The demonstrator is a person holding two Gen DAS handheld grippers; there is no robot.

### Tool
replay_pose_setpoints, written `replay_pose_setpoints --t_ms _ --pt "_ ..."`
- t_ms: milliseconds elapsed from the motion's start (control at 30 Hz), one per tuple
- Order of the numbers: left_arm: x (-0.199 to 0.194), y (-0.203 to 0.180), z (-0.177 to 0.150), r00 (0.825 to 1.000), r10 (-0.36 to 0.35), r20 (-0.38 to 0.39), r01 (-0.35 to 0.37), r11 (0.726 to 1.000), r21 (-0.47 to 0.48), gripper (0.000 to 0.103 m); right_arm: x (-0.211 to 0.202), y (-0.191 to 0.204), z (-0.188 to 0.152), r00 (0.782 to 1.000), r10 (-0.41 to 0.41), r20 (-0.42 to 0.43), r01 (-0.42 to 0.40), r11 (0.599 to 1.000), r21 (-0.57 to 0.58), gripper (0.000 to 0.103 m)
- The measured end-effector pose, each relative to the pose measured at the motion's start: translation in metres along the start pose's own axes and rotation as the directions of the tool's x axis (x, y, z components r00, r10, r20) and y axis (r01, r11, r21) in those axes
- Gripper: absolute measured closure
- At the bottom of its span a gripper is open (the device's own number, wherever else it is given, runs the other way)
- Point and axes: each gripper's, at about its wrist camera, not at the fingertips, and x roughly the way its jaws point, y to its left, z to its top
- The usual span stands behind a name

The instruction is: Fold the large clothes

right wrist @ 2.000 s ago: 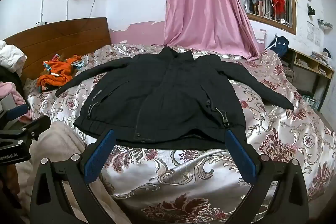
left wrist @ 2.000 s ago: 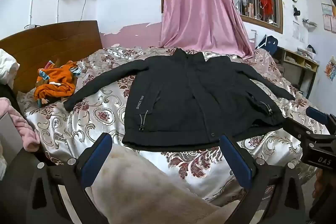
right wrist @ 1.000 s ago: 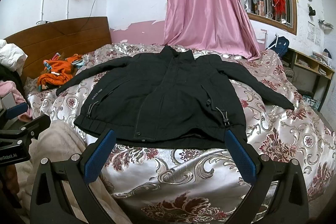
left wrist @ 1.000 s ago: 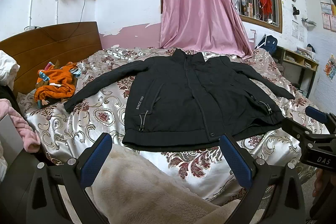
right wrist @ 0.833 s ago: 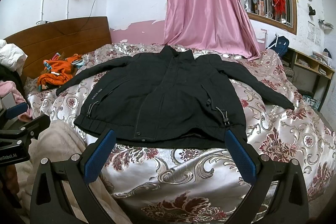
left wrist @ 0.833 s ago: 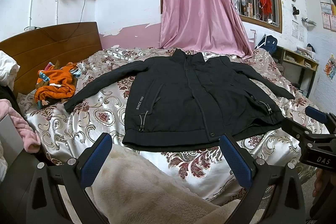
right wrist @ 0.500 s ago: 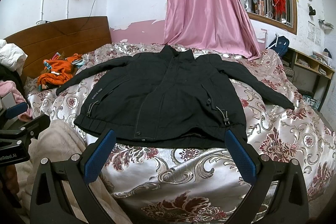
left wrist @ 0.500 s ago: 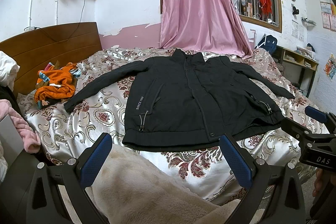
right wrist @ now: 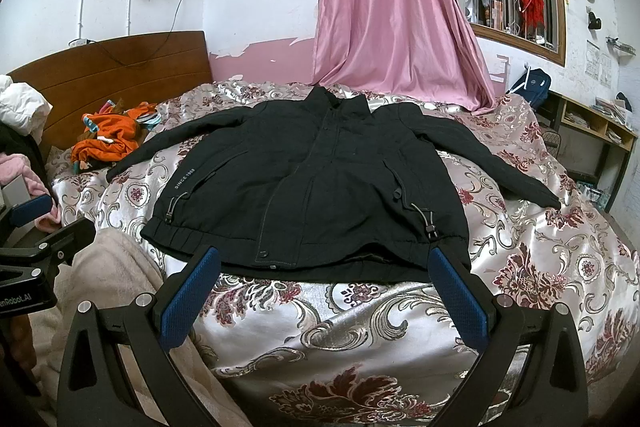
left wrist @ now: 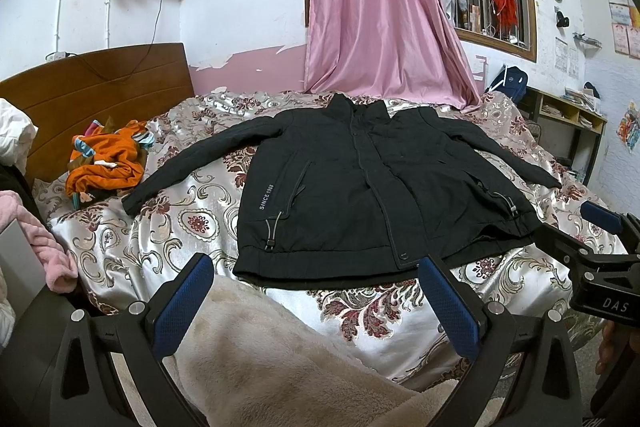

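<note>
A black jacket (left wrist: 360, 183) lies flat and face up on the bed, both sleeves spread out, hem towards me; it also shows in the right wrist view (right wrist: 312, 183). My left gripper (left wrist: 316, 303) is open and empty, held short of the hem near the bed's front edge. My right gripper (right wrist: 324, 291) is open and empty, just in front of the hem. Each gripper shows at the edge of the other's view.
The bed has a floral satin cover (right wrist: 560, 251). An orange clothes heap (left wrist: 108, 163) lies at the far left by the wooden headboard (left wrist: 92, 87). A beige fleece blanket (left wrist: 272, 359) hangs at the near left edge. A pink curtain (left wrist: 380, 27) hangs behind.
</note>
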Motion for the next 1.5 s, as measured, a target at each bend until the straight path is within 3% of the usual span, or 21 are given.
replay_pose_setpoints --t_ms 1300,1500 --pt "-0.002 0.000 0.004 1.000 0.001 -0.003 -0.001 1.000 0.001 0.000 0.000 0.000 0.002 1.000 0.000 -0.004 0.000 1.000 0.000 0.001" --pt "0.008 -0.002 0.005 0.997 0.051 -0.063 -0.049 0.998 0.035 0.000 0.005 0.001 0.003 1.000 0.003 -0.023 -0.003 1.000 0.010 0.001"
